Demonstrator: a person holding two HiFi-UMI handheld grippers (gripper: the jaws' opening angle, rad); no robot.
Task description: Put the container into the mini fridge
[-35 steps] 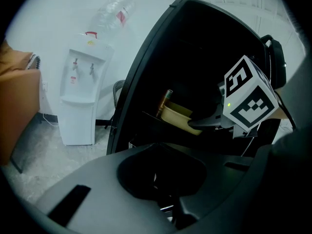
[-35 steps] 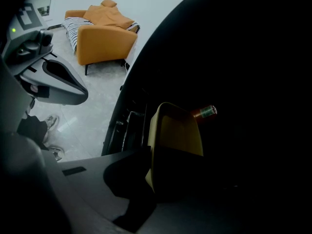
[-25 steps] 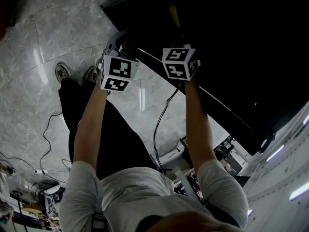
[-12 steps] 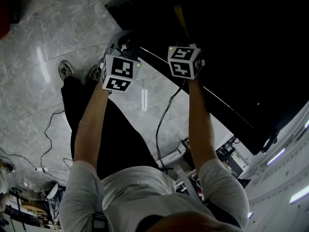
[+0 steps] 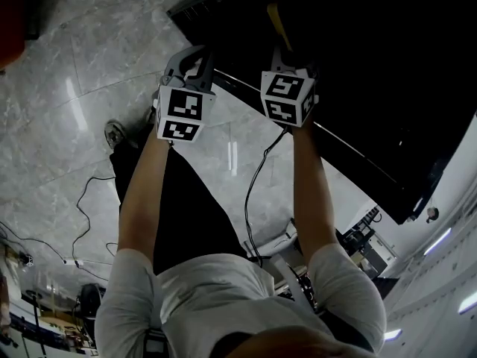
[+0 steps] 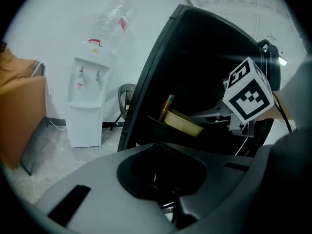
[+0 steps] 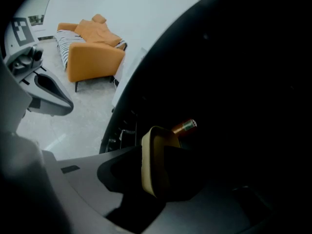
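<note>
The mini fridge point(image 5: 358, 73) is black and stands open, dark inside. The container point(image 6: 183, 122), a shallow tan tub, lies on a shelf in it beside a brown bottle point(image 6: 167, 106). In the right gripper view the container point(image 7: 153, 162) stands edge-on right in front of the jaws, with the bottle point(image 7: 184, 127) behind. My right gripper point(image 6: 197, 117) reaches into the fridge at the container; its jaws have just been opening, and the tub is still close between them. My left gripper point(image 5: 188, 60) hovers outside the fridge's front edge, holding nothing that I can see.
A white water dispenser point(image 6: 87, 99) stands against the wall left of the fridge. An orange sofa point(image 7: 90, 48) is further off. Cables point(image 5: 257, 177) trail over the marble floor near the person's legs and a shoe point(image 5: 115, 133).
Both grippers have lifted a little towards the fridge opening, the left one showing more of its fingers. The head view has shifted, so the floor and shoes sit lower.
</note>
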